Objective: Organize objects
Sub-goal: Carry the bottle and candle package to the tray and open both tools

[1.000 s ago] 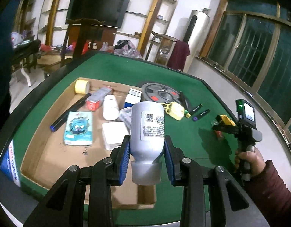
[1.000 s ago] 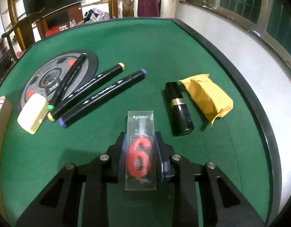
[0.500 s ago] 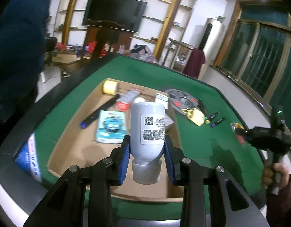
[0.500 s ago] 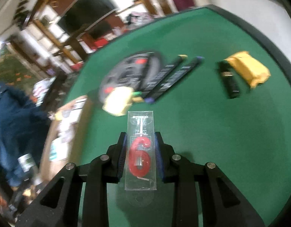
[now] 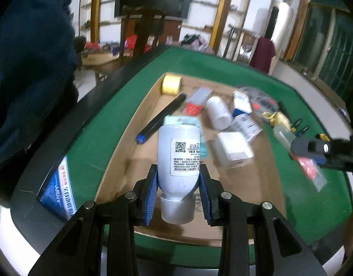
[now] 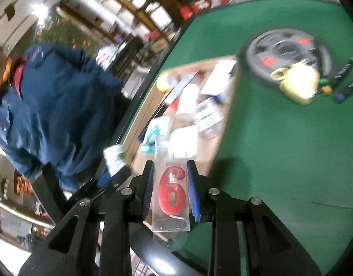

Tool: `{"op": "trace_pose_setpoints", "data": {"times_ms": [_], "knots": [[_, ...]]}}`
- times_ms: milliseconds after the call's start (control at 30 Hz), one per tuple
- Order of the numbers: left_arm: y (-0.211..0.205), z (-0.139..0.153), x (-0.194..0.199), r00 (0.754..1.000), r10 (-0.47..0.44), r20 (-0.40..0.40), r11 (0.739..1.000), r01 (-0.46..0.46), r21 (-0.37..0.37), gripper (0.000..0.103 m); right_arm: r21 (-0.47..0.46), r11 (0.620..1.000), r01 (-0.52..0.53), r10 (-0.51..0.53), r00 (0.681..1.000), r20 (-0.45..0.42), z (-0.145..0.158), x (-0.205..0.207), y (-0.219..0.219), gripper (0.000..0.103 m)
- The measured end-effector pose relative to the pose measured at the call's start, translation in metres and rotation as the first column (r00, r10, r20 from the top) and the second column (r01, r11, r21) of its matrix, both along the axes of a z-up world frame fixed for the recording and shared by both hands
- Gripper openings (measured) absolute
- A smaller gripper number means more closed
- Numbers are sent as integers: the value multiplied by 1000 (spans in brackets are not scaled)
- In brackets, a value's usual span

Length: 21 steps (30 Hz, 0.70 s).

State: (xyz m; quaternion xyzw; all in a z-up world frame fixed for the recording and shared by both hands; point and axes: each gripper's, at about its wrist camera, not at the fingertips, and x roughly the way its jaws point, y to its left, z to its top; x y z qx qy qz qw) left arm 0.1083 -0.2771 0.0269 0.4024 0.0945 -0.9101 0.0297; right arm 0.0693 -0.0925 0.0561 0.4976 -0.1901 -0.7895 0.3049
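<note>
Right gripper (image 6: pixel 169 194) with candle pack (image 6: pixel 170 191), now beside box (image 6: pixel 139 156).

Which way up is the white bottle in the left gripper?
Upside down: the white bottle sits between the left gripper pads with its cap at the bottom, over the cardboard box.

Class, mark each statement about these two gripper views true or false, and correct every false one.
1. The left gripper holds a white bottle. True.
2. The right gripper is empty. False: it is shut on a packaged red number 6 candle.
3. The cardboard tray already has items in it. True.
4. The yellow tape roll lies on the green felt outside the tray. False: it sits in the tray's far corner.
5. The weight plate lies inside the tray. False: it lies on the green table.
</note>
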Motion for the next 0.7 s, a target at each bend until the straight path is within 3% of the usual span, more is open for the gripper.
{"op": "trace_pose_setpoints", "data": {"times_ms": [267, 433, 567, 700], "knots": [[-20, -21, -26, 992, 0, 128, 1000, -2, 19, 29, 120, 986, -113, 107, 993, 58, -35, 0, -73, 26], [-28, -20, -29, 994, 26, 109, 997, -34, 67, 31, 207, 972, -114, 106, 993, 49, -45, -1, -90, 26], [-36, -10, -22, 996, 64, 70, 993, -71, 94, 40, 328, 941, -85, 94, 995, -13, -44, -1, -100, 26], [-44, 6, -5, 993, 118, 4, 983, -117, 139, 53, 380, 923, -64, 87, 995, -45, -47, -2, -108, 26]]}}
